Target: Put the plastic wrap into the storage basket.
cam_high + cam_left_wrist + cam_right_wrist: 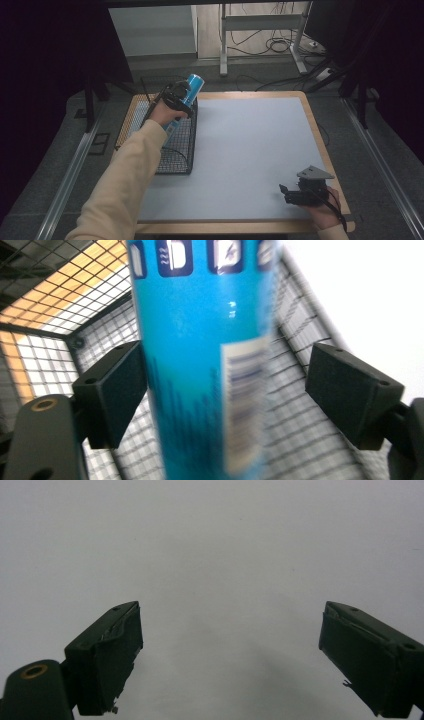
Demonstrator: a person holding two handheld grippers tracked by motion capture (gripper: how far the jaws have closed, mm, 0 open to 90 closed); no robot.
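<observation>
A tall blue can [194, 85] leans tilted in a black wire basket [177, 156] at the table's left side. My left gripper [175, 98] is at the can, held over the basket's far end. In the left gripper view the blue can [200, 365] stands blurred between the jaws of the left gripper [225, 360]; the right pad [350, 395] is clear of it and the left pad [112, 390] lies right beside it, so the gripper is open. My right gripper [286, 192] rests low near the table's front right, and in its own view the right gripper [230, 610] is open over bare mat.
A grey mat [250, 150] covers the wooden table [320, 145]. The basket's wire mesh [300, 410] is right behind the can. Beyond the table are a desk frame [260, 30] and floor cables [280, 45].
</observation>
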